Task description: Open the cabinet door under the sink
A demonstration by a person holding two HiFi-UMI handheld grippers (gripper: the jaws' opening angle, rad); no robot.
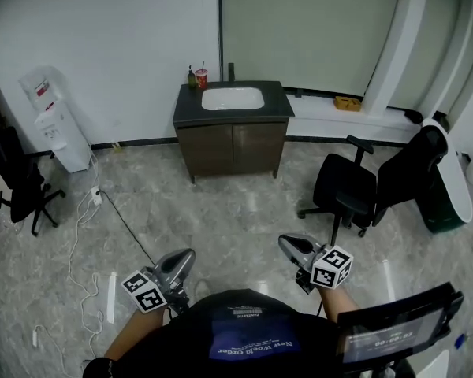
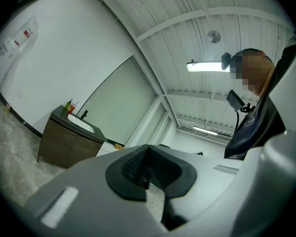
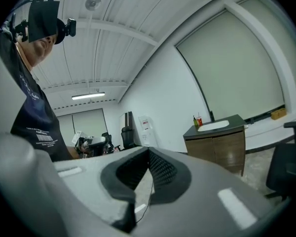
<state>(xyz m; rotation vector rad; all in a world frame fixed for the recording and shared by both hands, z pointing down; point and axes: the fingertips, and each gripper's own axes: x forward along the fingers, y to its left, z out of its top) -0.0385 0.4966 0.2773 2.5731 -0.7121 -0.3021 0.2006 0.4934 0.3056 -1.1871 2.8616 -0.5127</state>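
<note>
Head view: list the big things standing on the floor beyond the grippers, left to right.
black chair → water dispenser → sink cabinet → office chair with armrests

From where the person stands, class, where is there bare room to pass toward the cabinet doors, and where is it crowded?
The floor straight ahead, right up to the cabinet, lies bare. The left side is crowded with cables and a water dispenser; on the right, a black office chair stands near the cabinet's corner.
</note>
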